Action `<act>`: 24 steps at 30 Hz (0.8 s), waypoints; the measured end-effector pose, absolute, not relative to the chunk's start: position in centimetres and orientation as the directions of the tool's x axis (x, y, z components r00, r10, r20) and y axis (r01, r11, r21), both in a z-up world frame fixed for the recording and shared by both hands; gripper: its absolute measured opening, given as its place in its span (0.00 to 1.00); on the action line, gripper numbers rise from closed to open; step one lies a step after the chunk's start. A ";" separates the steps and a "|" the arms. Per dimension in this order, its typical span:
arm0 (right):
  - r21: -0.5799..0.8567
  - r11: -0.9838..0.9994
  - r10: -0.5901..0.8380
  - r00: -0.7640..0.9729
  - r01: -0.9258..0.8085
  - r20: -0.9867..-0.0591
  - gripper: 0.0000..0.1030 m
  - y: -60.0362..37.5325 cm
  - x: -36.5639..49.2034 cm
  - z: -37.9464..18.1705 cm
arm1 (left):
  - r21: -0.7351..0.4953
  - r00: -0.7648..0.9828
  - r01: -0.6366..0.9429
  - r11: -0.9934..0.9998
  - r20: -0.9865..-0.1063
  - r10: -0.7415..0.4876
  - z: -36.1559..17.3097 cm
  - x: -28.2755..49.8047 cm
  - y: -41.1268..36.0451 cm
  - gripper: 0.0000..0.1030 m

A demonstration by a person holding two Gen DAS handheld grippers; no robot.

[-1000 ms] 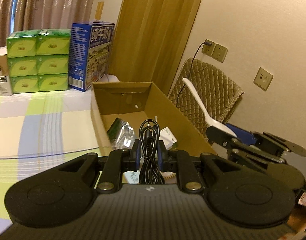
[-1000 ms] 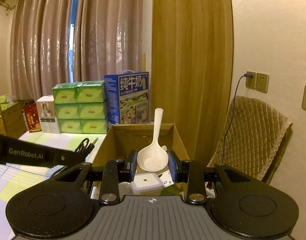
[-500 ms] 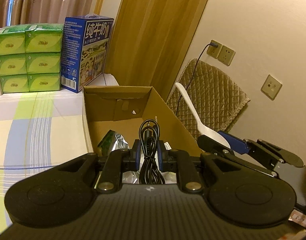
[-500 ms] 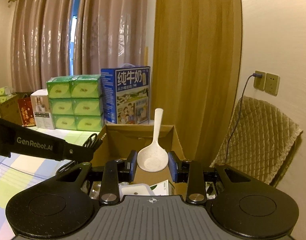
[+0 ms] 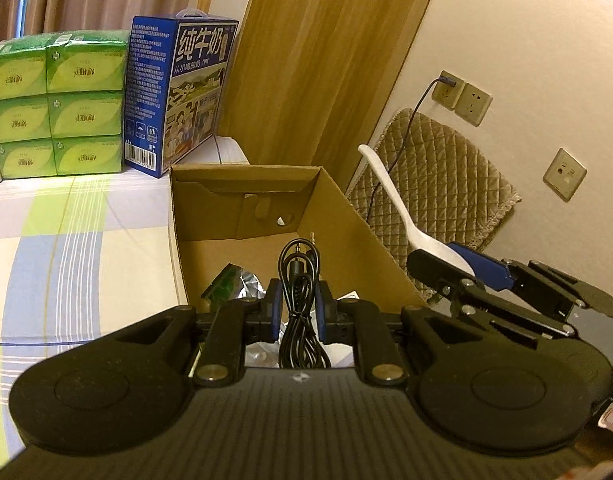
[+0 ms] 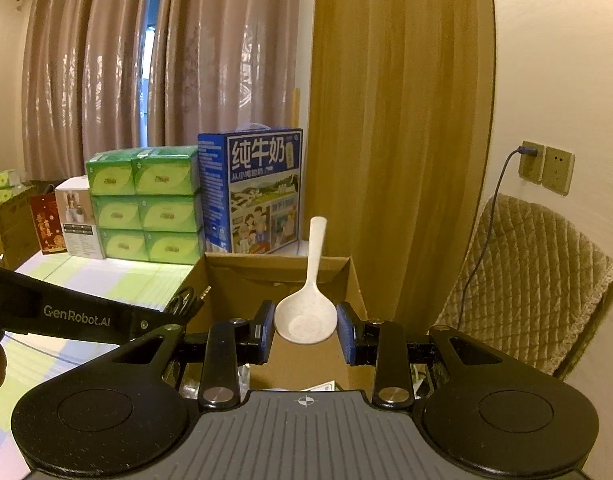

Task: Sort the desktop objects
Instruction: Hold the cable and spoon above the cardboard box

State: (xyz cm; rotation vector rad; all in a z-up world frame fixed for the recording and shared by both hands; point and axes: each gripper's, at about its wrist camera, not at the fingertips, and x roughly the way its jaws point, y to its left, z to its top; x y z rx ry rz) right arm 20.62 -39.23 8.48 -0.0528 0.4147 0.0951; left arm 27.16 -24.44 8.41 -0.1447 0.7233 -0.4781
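My left gripper point(image 5: 298, 306) was clamped on a coiled black cable point(image 5: 300, 276), held above the open cardboard box point(image 5: 346, 240). A foil packet point(image 5: 242, 286) lay inside the box near its left wall. To the right, my right gripper point(image 5: 458, 268) held a white spoon point(image 5: 390, 200), handle tilted up and leftward. Behind the box stood a blue carton point(image 5: 178, 96) beside stacked green packs point(image 5: 58, 104) on the checked cloth point(image 5: 66, 248).
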 end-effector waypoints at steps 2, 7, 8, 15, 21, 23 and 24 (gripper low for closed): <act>-0.032 0.994 0.082 0.909 -0.104 -0.408 0.29 -39.3 21.1 8.4 | -0.291 0.645 0.366 0.884 -0.605 -0.467 8.3 27.7 -24.4 0.12; -0.030 0.994 0.082 0.908 -0.103 -0.411 0.29 -39.6 21.8 8.4 | -0.299 0.639 0.356 0.886 -0.614 -0.463 7.9 28.8 -24.3 0.12; -0.029 0.994 0.082 0.907 -0.103 -0.412 0.29 -39.6 21.9 8.3 | -0.302 0.637 0.352 0.886 -0.616 -0.463 7.8 29.0 -24.3 0.12; -0.029 0.994 0.084 0.905 -0.106 -0.417 0.29 -39.6 22.4 8.3 | -0.301 0.630 0.344 0.889 -0.628 -0.457 7.2 30.1 -24.4 0.14; -0.023 0.994 0.089 0.902 -0.109 -0.422 0.29 -39.4 22.6 8.0 | -0.287 0.630 0.342 0.895 -0.636 -0.445 6.9 30.0 -24.2 0.14; -0.023 0.994 0.091 0.901 -0.111 -0.423 0.29 -39.3 22.6 8.0 | -0.286 0.630 0.341 0.895 -0.638 -0.444 6.9 29.9 -24.1 0.14; -0.023 0.993 0.092 0.901 -0.112 -0.423 0.29 -39.3 22.6 8.0 | -0.285 0.629 0.340 0.896 -0.639 -0.442 6.8 29.9 -24.0 0.15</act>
